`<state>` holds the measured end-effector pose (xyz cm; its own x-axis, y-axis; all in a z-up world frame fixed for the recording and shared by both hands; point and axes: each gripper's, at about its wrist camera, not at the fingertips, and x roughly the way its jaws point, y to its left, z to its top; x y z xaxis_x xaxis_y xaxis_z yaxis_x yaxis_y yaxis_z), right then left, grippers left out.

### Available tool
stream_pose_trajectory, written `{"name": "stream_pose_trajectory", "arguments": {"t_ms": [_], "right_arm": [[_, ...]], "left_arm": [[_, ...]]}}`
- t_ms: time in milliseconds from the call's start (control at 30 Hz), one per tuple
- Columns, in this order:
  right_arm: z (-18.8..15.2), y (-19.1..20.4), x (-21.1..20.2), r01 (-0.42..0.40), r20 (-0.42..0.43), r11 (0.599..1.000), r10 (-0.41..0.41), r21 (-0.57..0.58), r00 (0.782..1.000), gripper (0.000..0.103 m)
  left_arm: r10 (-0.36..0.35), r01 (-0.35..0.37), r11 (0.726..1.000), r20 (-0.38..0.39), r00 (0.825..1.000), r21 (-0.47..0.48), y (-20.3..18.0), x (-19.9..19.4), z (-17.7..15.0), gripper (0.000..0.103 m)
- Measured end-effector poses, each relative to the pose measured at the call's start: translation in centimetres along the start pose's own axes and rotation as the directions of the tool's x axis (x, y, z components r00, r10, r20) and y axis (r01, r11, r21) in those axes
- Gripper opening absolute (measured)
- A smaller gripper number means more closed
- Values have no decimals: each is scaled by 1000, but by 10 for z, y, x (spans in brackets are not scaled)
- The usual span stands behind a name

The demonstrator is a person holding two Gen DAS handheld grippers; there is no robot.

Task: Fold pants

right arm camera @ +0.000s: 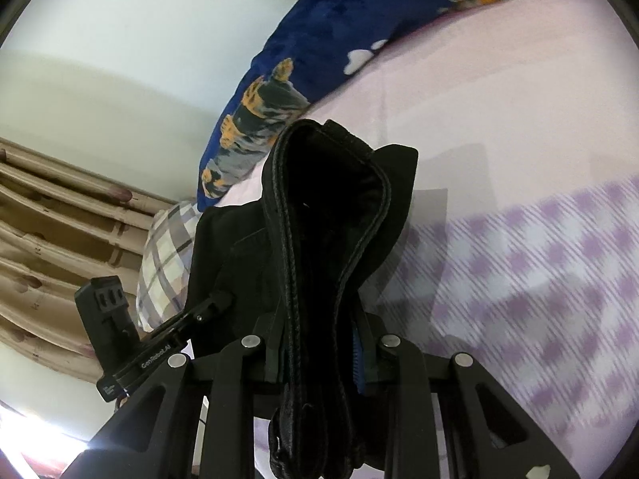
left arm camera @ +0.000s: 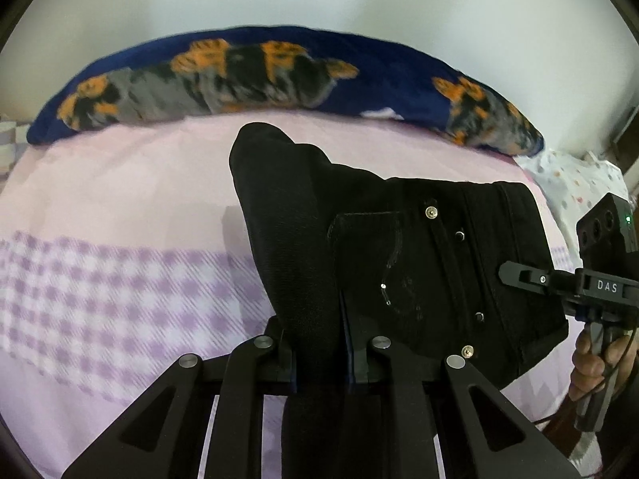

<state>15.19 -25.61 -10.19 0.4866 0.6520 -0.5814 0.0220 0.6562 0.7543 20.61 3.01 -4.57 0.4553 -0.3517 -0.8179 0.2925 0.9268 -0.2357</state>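
Observation:
The black pants (left arm camera: 403, 263) hang in the air above the bed, folded into a thick bundle with pocket, rivets and waistband showing. My left gripper (left arm camera: 317, 353) is shut on a fold of the pants at their near left edge. My right gripper (left arm camera: 515, 275) shows at the right of the left wrist view, clamped on the waistband side. In the right wrist view my right gripper (right arm camera: 319, 355) is shut on the stitched waistband of the pants (right arm camera: 319, 207). My left gripper (right arm camera: 217, 303) shows there at the left, holding the far side of the bundle.
A pink bedsheet with a purple checked band (left arm camera: 120, 279) lies under the pants. A blue blanket with orange and grey print (left arm camera: 247, 76) runs along the far edge. A checked pillow (right arm camera: 167, 255) and beige curtains (right arm camera: 52, 239) are beyond the bed.

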Motion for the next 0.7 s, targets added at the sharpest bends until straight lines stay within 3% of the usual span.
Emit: {"name": "stream_pose_trajectory", "arguments": {"t_ms": [233, 400, 533, 600, 700], "right_arm": [[32, 12, 31, 13, 6, 1000, -13, -23, 1000, 23], [33, 2, 49, 113, 26, 993, -112, -23, 993, 24], [28, -4, 52, 207, 49, 976, -204, -67, 978, 42], [25, -3, 53, 252, 67, 963, -246, -97, 967, 50], [20, 2, 53, 314, 96, 939, -302, -139, 948, 54]], "left_arm": [[35, -35, 999, 29, 999, -4, 26, 17, 23, 17], [92, -92, 996, 2, 996, 0, 38, 47, 12, 26], [134, -135, 991, 22, 991, 16, 39, 57, 1, 40], [153, -154, 988, 33, 988, 25, 37, 58, -2, 41], [217, -218, 976, 43, 975, 28, 31, 57, -6, 52]]}}
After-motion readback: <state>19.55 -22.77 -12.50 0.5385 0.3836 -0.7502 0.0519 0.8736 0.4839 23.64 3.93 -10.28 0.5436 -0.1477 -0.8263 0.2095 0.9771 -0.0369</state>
